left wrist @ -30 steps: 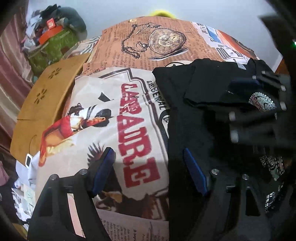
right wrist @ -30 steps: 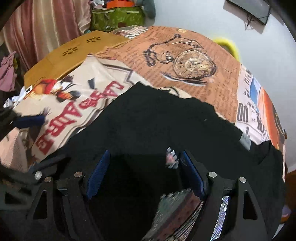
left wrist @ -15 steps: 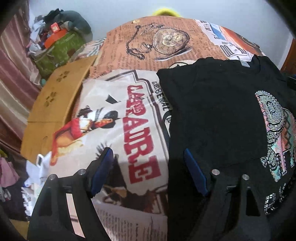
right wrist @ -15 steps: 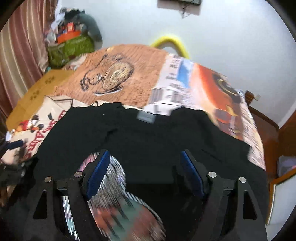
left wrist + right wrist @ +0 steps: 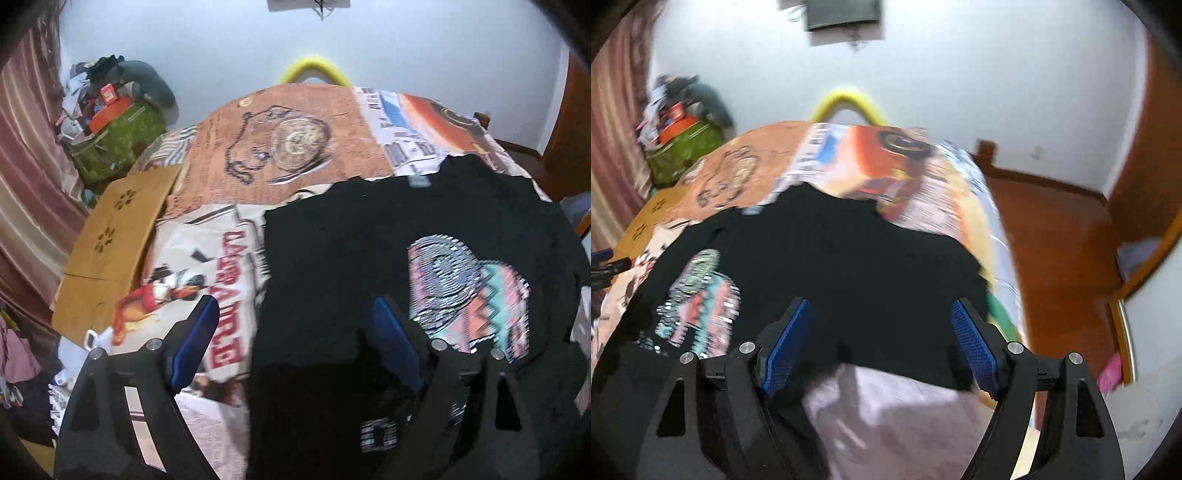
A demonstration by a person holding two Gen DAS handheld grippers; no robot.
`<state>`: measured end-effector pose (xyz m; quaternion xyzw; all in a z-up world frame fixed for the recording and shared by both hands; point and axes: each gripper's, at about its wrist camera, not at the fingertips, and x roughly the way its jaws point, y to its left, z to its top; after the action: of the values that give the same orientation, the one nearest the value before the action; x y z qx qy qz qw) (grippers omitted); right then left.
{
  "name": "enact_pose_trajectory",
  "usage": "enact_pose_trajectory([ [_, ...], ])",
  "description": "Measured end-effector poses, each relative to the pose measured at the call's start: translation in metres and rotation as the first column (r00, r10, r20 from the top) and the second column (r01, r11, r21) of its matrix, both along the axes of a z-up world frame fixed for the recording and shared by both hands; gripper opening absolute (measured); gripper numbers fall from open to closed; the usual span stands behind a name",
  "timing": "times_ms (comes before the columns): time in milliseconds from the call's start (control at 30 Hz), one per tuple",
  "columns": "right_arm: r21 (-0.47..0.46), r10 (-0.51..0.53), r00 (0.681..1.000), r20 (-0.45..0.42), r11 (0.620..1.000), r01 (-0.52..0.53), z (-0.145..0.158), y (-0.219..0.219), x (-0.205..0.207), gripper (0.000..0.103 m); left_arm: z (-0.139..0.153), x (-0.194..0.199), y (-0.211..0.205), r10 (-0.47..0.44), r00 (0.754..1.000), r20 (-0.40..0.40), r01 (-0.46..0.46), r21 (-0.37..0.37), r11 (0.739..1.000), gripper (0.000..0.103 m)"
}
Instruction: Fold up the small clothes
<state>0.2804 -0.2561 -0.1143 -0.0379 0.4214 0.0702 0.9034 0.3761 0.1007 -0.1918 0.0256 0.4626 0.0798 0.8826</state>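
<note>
we see black t-shirt (image 5: pixel 369 251) now spread flat, print up, on right half of bed (image 5: pixel 295 177); earlier it lay folded over itself. right gripper (image 5: pixel 882 347) has swung to shirt's right edge, fingers released, empty. left gripper (image 5: pixel 295 343) fingers have just been opening, nothing between them. we judge folding starts next. green bag (image 5: pixel 118 144) far left, heaped with clutter; cardboard box (image 5: pixel 110 251) flattened.

A black T-shirt (image 5: pixel 332 258) lies spread flat, front up, on the bed (image 5: pixel 295 110), collar toward the far wall, a multicoloured print on its chest; its left edge overlaps a cream printed cloth (image 5: pixel 207 258)
</note>
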Motion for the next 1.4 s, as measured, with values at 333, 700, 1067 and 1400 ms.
enact_pose_trajectory([
  [333, 0.113, -0.122, 0.989, -0.08, 0.985, 0.13, -0.04, -0.065, 0.004, 0.076, -0.055, 0.044, -0.026, -0.009, 0.992, -0.124, 0.004, -0.044, 0.999, 0.087],
  [700, 0.266, -0.132, 0.977, -0.168, 0.948, 0.174, -0.078, -0.078, 0.023, 0.032, -0.076, 0.05, -0.014, 0.004, 0.992, -0.126, -0.019, -0.118, 0.993, 0.095],
  [1067, 0.273, -0.151, 0.986, -0.068, 0.948, 0.164, -0.032, -0.086, 0.006, 0.003, -0.059, 0.035, -0.022, -0.022, 0.994, -0.106, 0.015, -0.069, 0.997, 0.094],
  [1400, 0.194, -0.024, 0.999, 0.041, 0.981, 0.015, 0.006, -0.038, 0.001, 0.003, -0.027, 0.013, -0.025, -0.046, 0.998, -0.032, 0.044, -0.077, 0.996, 0.094],
])
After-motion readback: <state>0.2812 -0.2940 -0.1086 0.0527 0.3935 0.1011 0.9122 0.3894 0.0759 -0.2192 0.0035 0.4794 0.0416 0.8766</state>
